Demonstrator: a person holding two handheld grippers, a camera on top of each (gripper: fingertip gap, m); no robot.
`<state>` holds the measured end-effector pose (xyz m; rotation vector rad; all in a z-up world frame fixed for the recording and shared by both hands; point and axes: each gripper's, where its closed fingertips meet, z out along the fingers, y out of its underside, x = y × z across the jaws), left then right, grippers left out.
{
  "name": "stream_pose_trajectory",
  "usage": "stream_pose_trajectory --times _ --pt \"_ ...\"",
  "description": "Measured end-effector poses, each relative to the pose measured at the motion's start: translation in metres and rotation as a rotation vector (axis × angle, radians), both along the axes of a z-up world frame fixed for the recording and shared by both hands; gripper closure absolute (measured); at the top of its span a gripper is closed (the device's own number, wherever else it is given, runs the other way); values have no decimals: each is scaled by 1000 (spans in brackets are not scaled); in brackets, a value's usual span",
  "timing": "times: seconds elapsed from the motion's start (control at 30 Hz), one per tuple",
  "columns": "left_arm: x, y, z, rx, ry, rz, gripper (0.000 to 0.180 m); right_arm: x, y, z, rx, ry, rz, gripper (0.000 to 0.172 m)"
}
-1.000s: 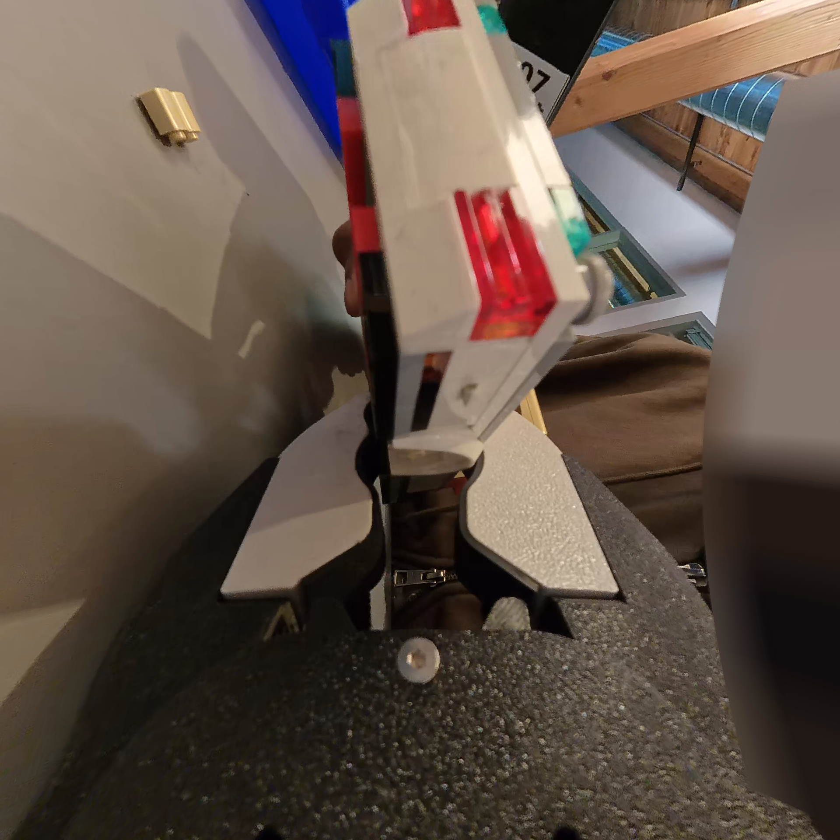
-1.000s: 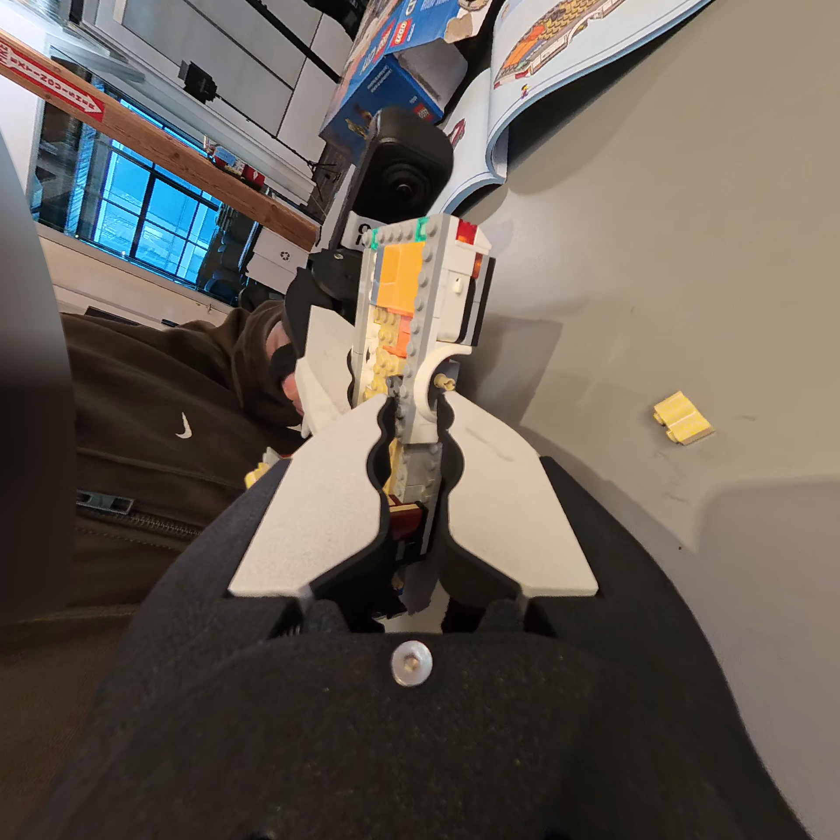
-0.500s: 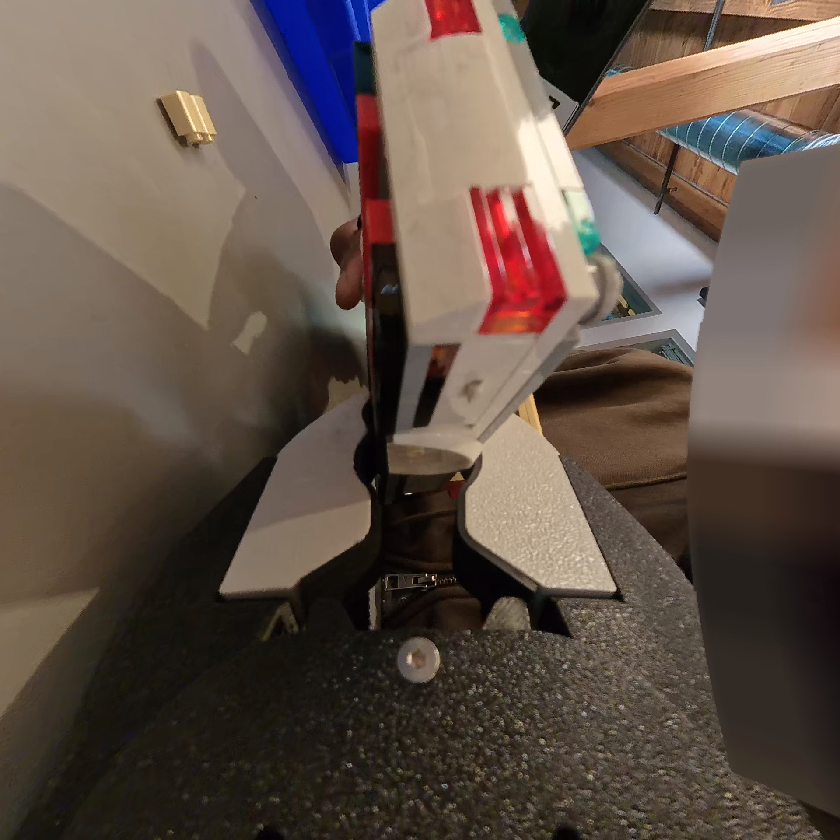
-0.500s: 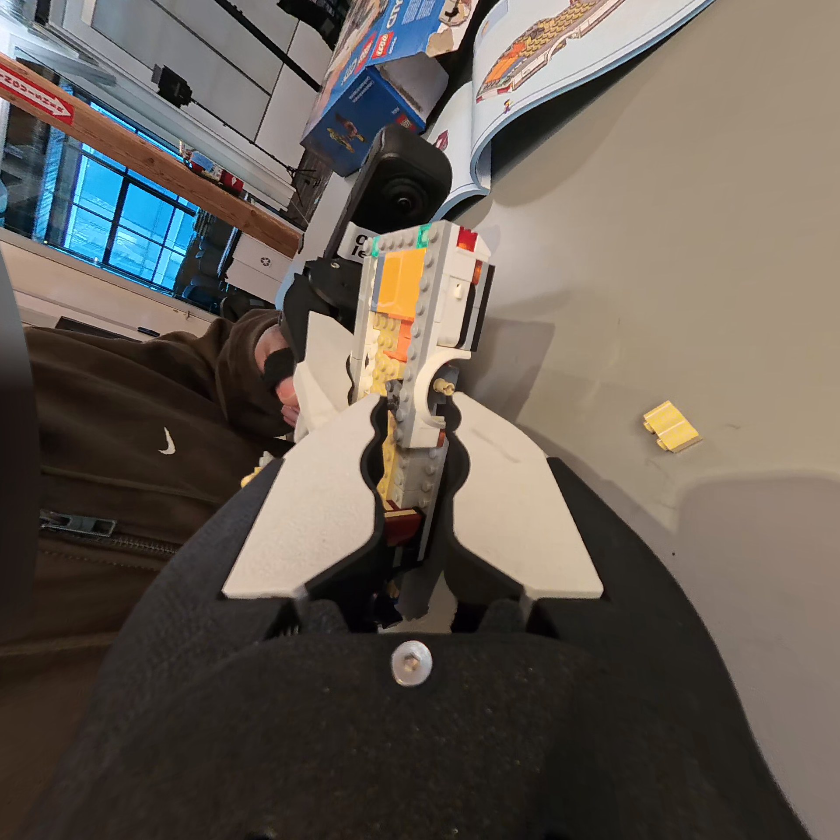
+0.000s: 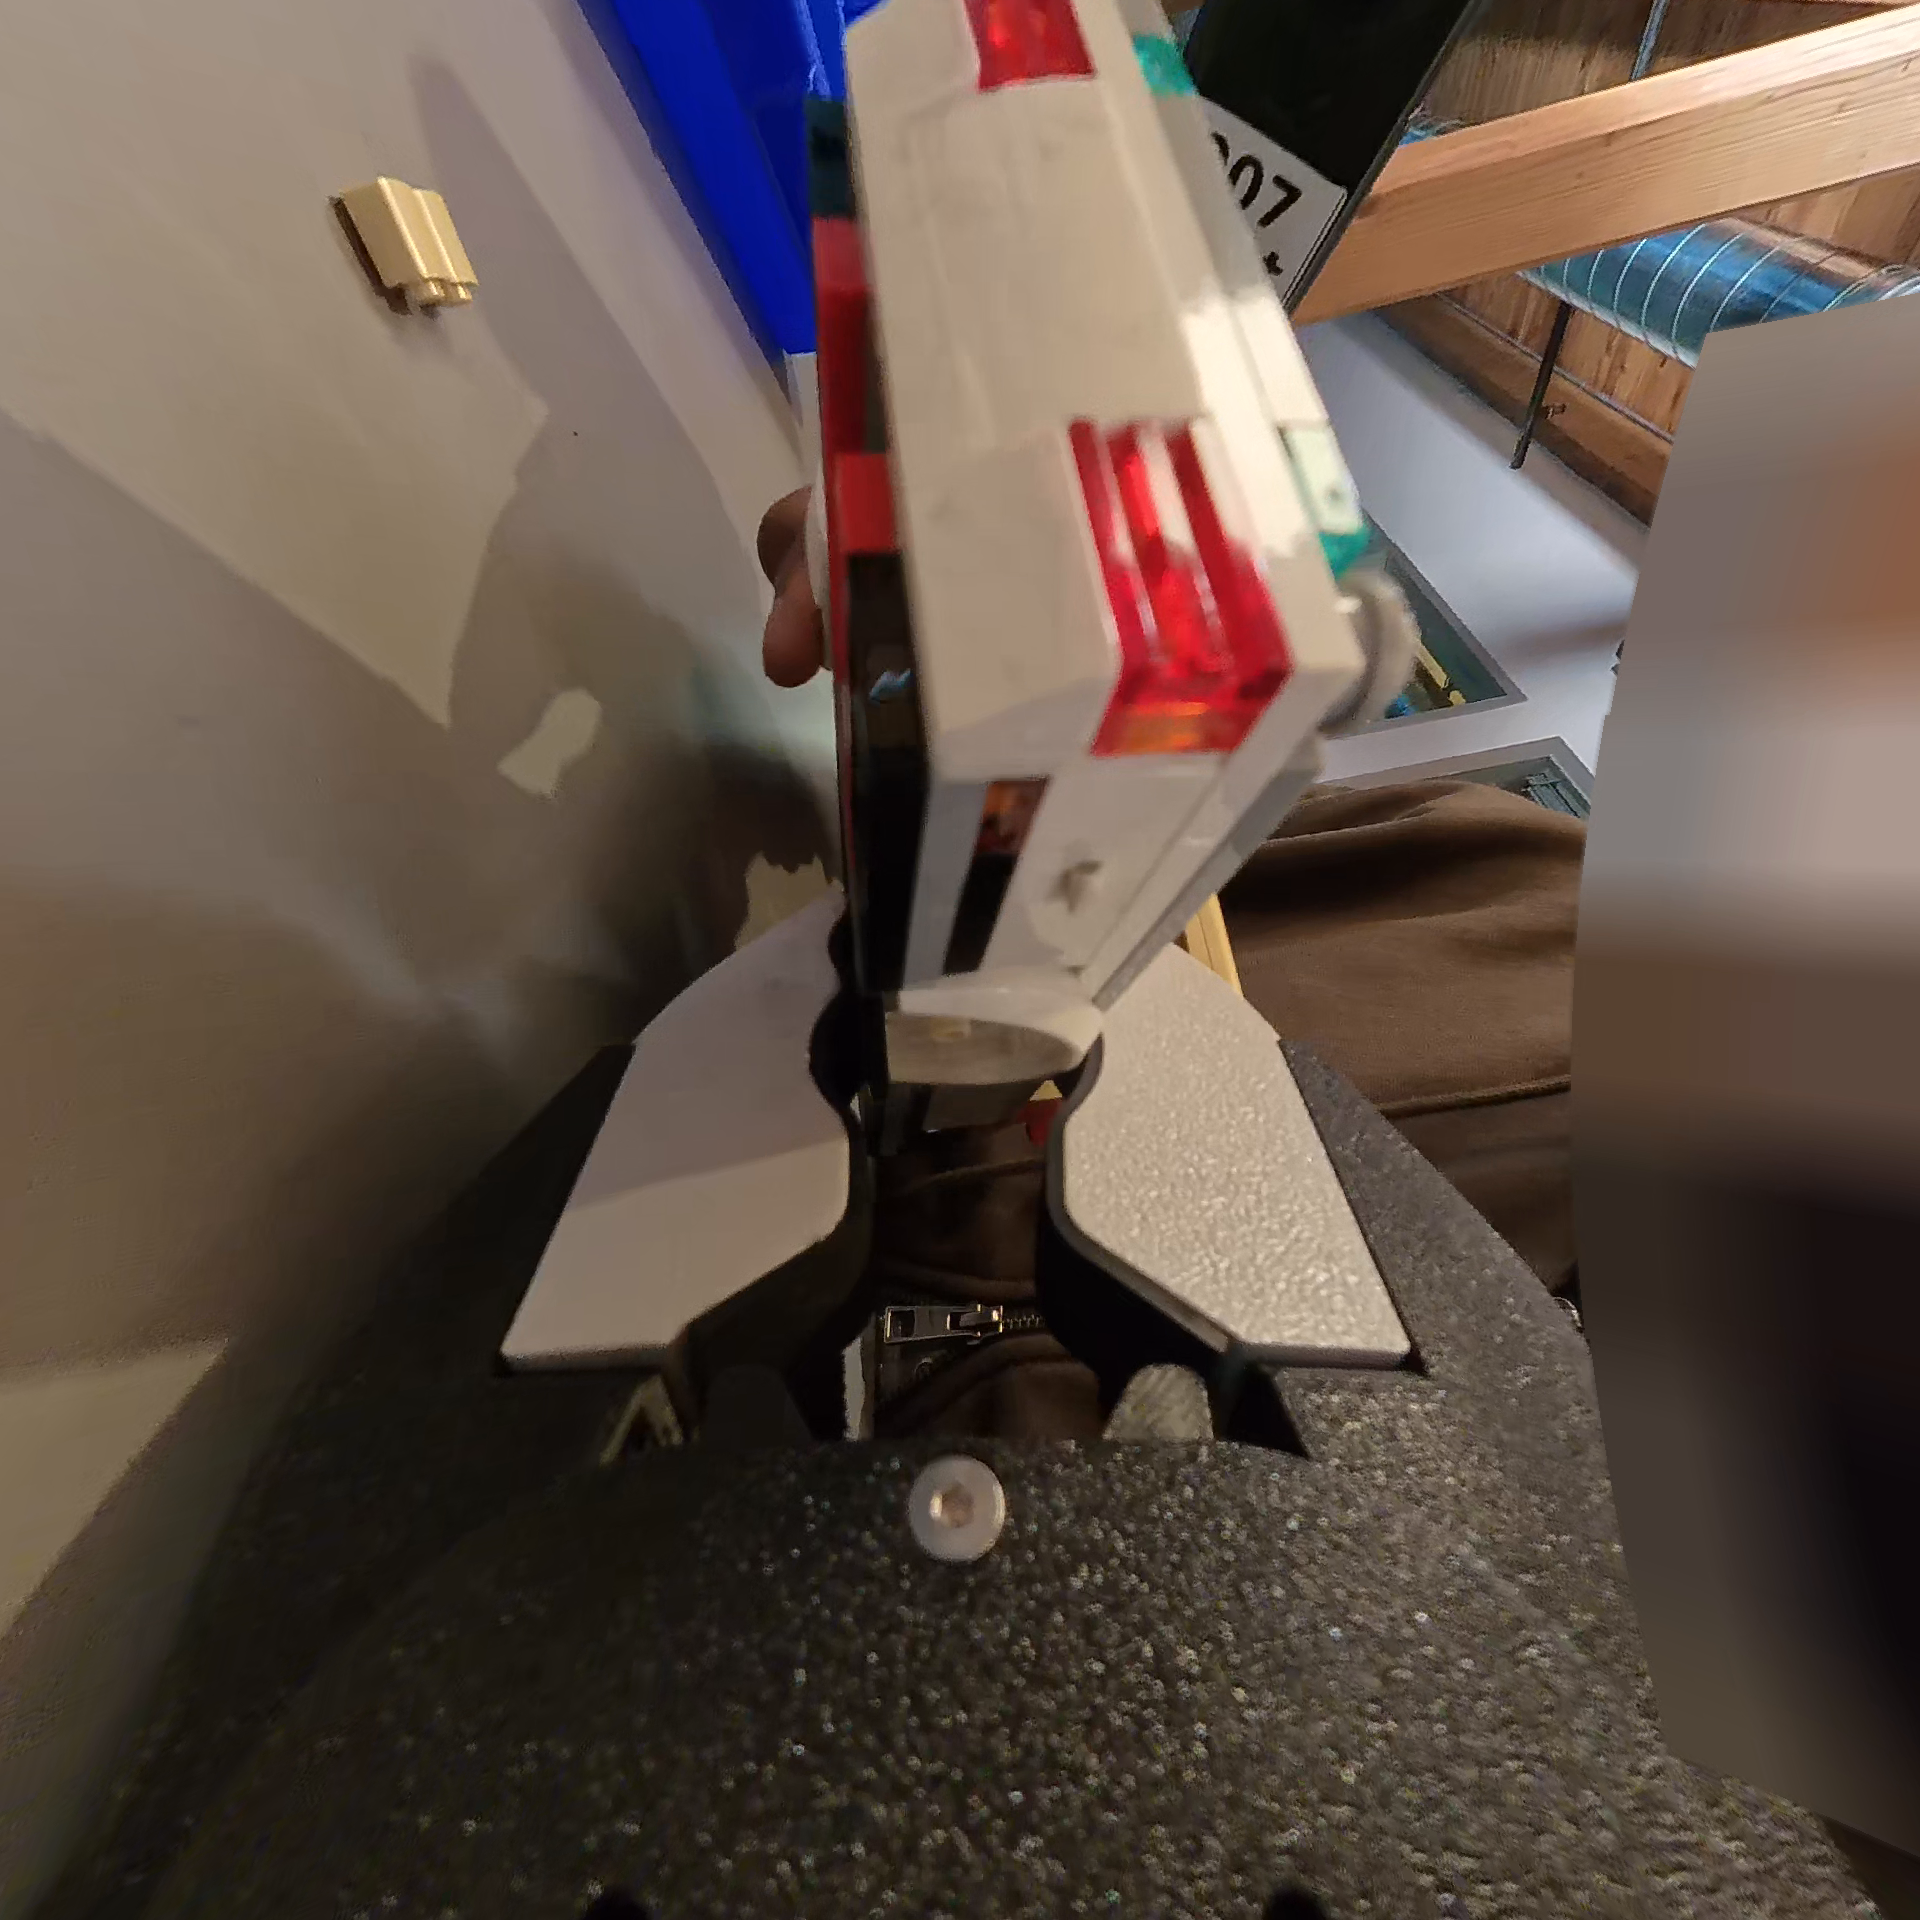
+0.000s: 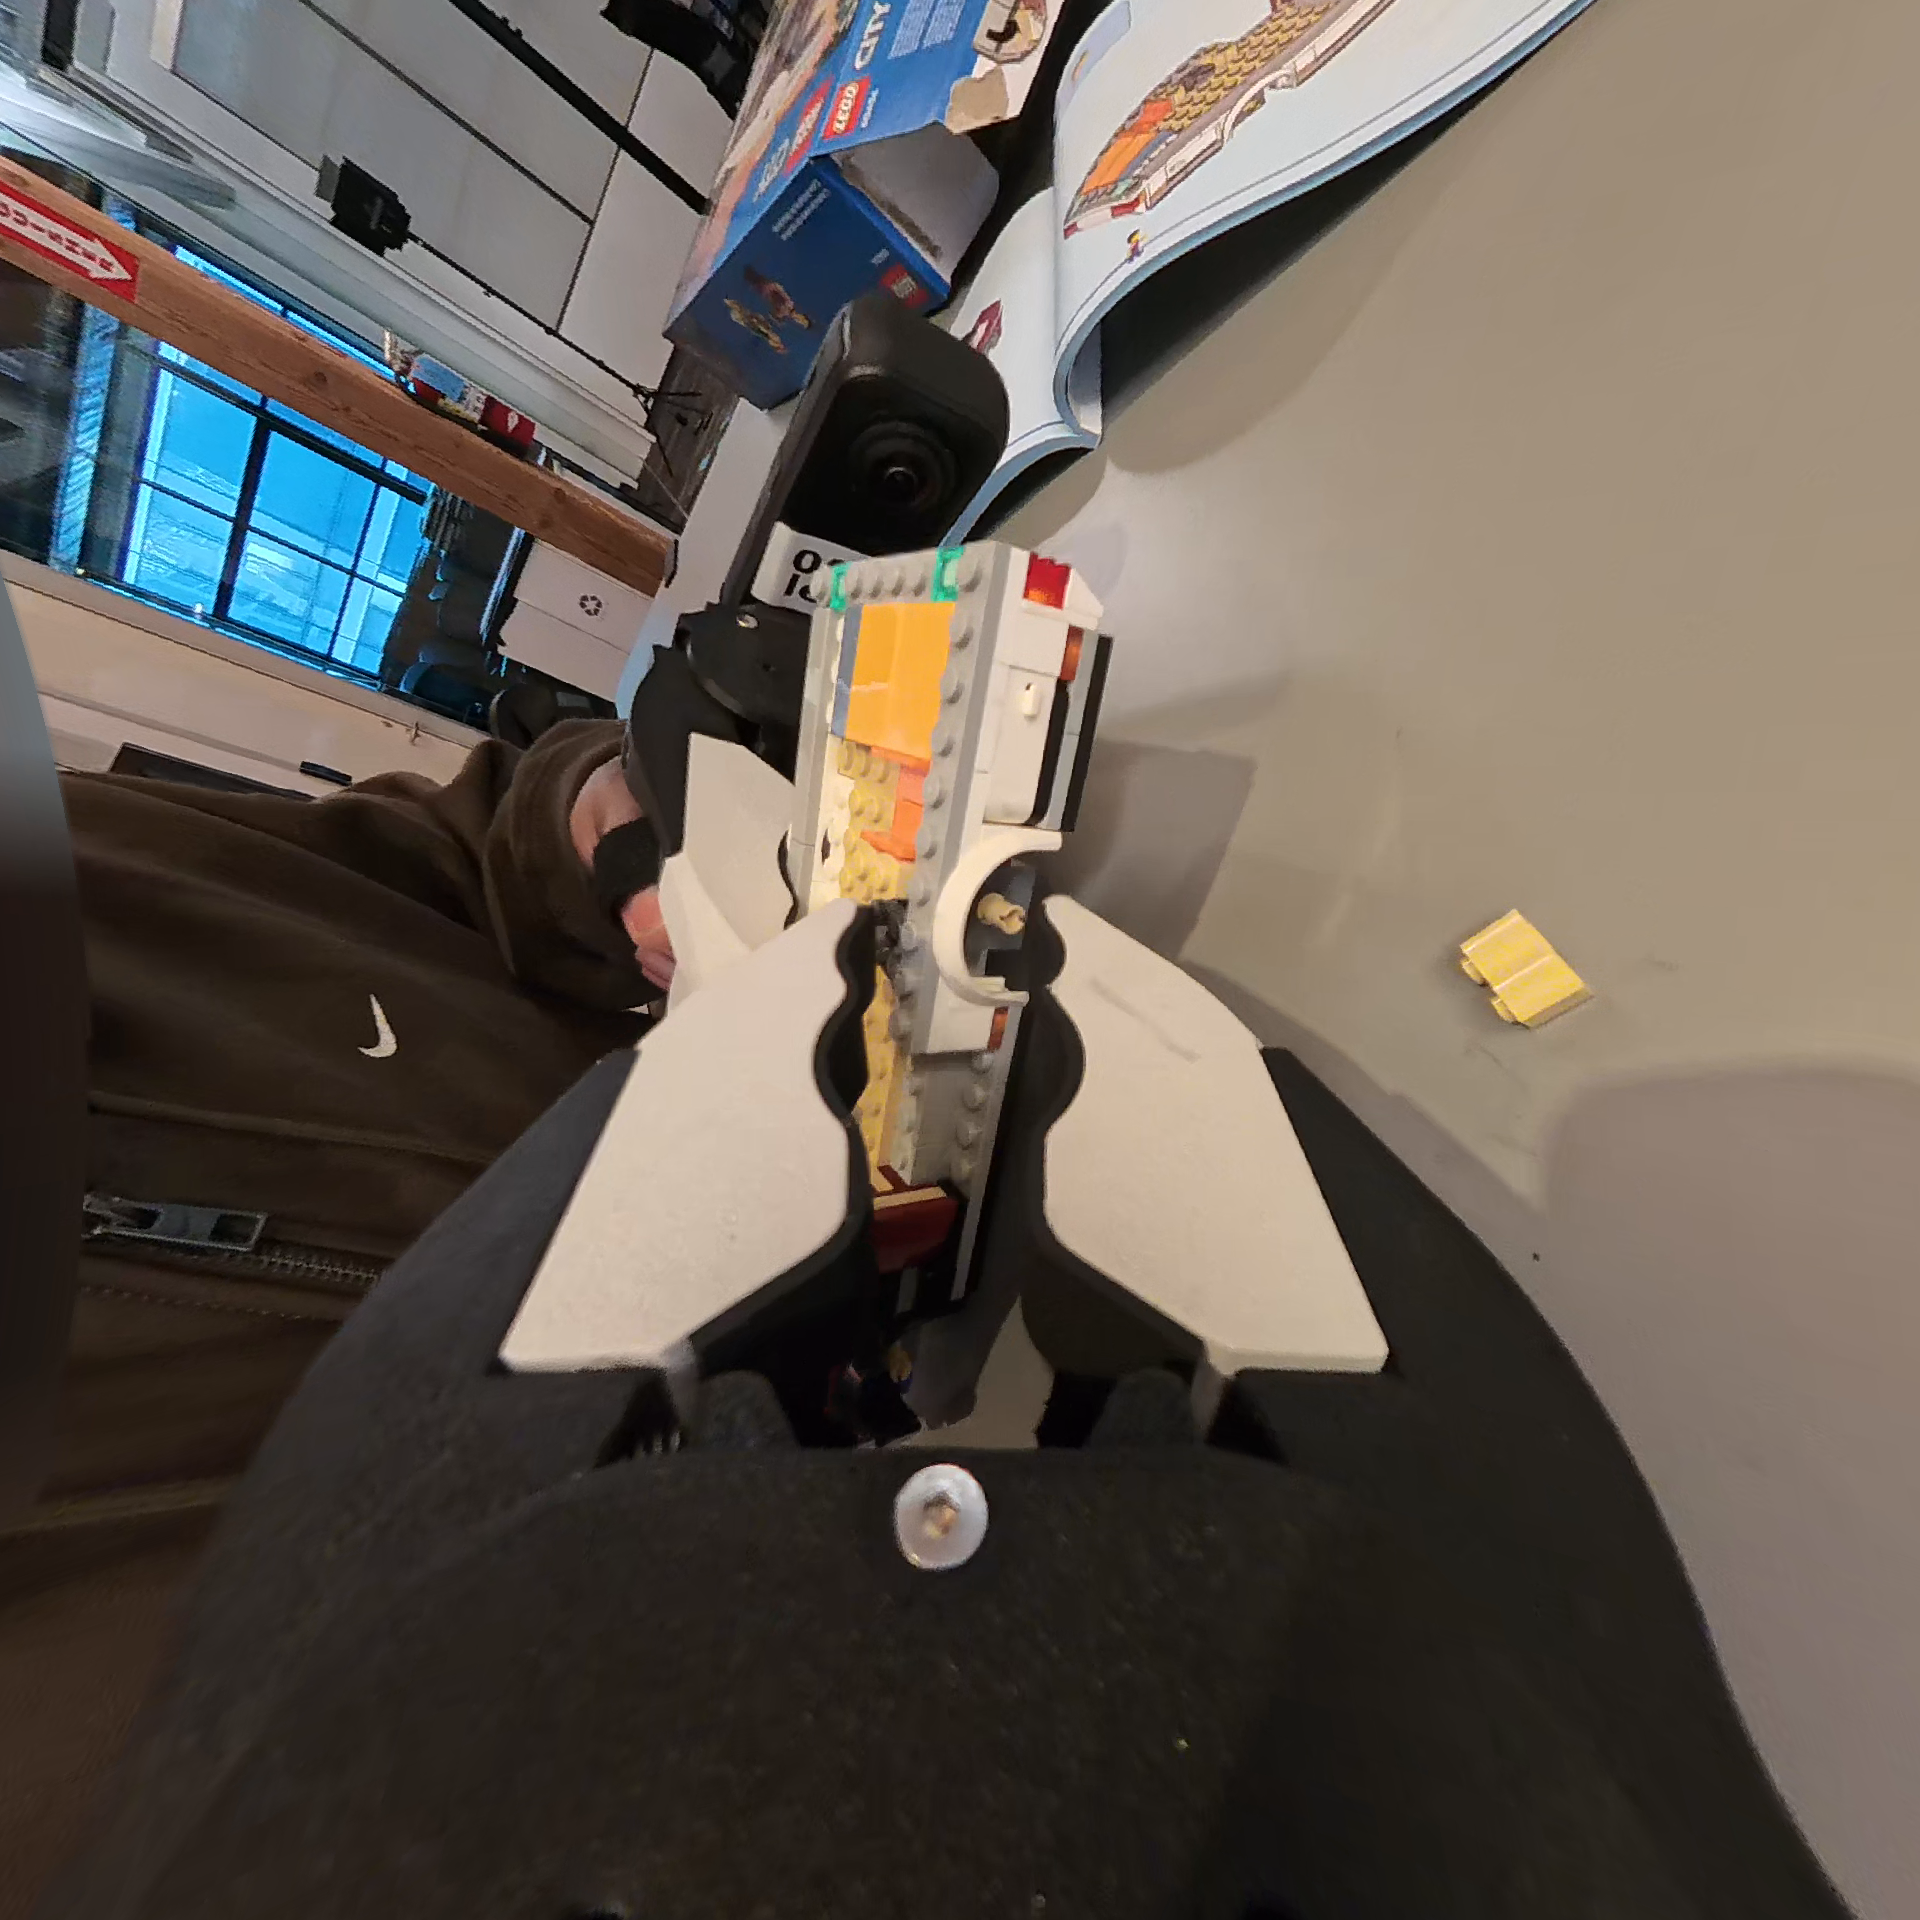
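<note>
Loosened since before, right gripper (image 6: pixel 951 935) apparently brackets the brick model (image 6: pixel 935 790) — left gripper (image 5: pixel 961 997) clamps its far end.

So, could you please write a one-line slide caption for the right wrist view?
Toy brick vehicle between the right gripper fingers, yellow brick lying on the grey table.

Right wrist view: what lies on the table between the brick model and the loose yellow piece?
Nothing: the grey table is bare between the brick model and the yellow piece, apart from the model's shadow, in the right wrist view.
</note>
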<state>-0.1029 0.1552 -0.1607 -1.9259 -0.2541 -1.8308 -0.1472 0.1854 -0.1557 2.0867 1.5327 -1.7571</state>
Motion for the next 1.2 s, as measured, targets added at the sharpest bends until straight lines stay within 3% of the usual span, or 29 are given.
stream_pose_trajectory --times 0.33,1.2 --pt "2 -2 -3 12 49 -14 148 1 -2 -1 -8 16 13 146" --pt "0 0 6 34 -26 0 148 0 1 5 8 55 0 145"
